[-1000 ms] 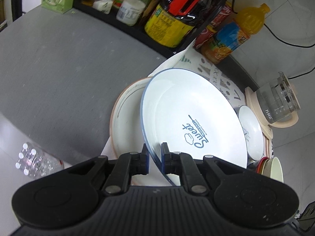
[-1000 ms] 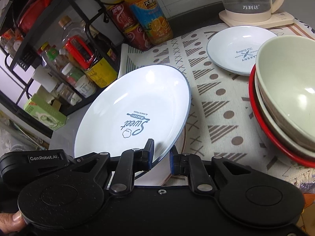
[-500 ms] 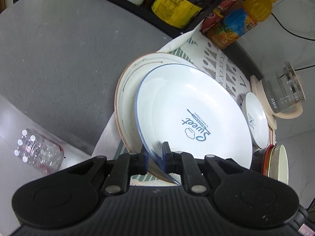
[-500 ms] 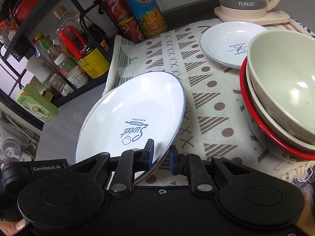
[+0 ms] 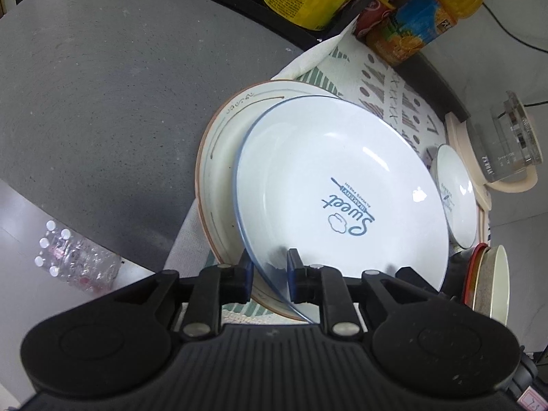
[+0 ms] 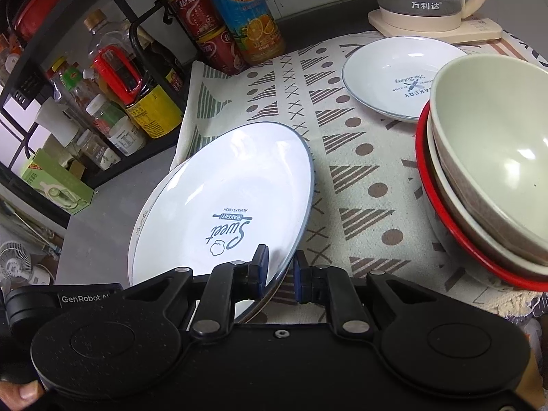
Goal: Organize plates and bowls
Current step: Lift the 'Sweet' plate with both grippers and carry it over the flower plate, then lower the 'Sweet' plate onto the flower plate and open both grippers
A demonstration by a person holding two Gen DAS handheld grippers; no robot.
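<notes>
Grey counter (image 5: 102, 96), patterned cloth (image 6: 359, 171); bowl stack (image 6: 486, 178) empty. My left gripper (image 5: 269, 274) opening around Sweet plate (image 5: 342, 185) rim, right gripper (image 6: 279, 274) clenched on it.

Bare grey counter (image 5: 102, 102) lay open beyond the plates. Stacked bowls (image 6: 489, 171) and a bottle rack (image 6: 85, 68) hemmed the cloth (image 6: 359, 178).

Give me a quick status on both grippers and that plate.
Left gripper opening, Sweet plate rim between its jaws. Right gripper on the rim. Plate tilted over brown-rimmed plate. Nothing in the way.
</notes>
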